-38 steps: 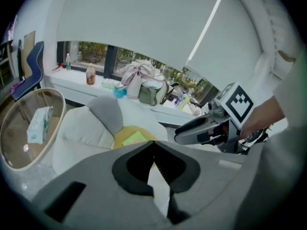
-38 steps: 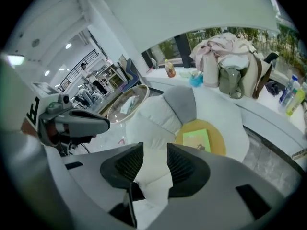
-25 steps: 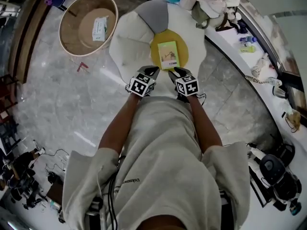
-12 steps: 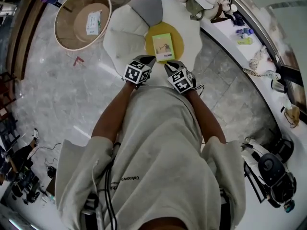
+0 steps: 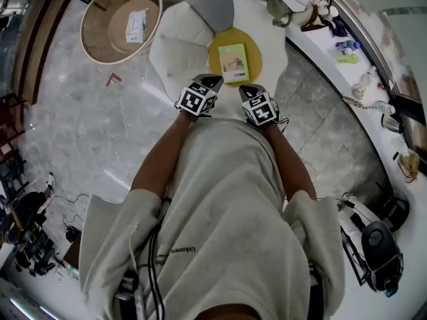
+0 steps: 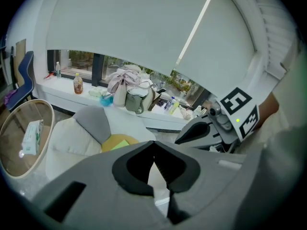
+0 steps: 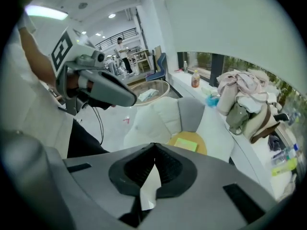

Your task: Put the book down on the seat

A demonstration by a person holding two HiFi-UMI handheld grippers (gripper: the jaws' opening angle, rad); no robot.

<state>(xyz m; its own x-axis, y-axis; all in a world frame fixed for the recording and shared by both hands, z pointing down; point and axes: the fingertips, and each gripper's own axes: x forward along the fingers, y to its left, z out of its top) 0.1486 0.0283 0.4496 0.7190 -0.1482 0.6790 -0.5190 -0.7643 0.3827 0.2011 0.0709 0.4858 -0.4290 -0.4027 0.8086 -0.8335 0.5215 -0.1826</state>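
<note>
your book [image 5: 234,63] lies flat on the yellow middle of the seat [image 5: 175,49], touched by neither tool. your left gripper [image 5: 209,82] hangs over the seat's near edge, jaws pressed together with nothing between them. your right gripper [image 5: 248,92] is beside it at that same edge, jaws likewise closed and empty. a round basket [image 5: 120,20] sits just left of the seat.

Glossy grey marble floor [image 5: 80,145] spreads toward 9 o'clock. A round beige rimmed table [image 5: 107,35] stands at 11 o'clock. A curved white window ledge [image 5: 320,52] runs past 2 o'clock, beneath a white roller blind [image 6: 134,28].
</note>
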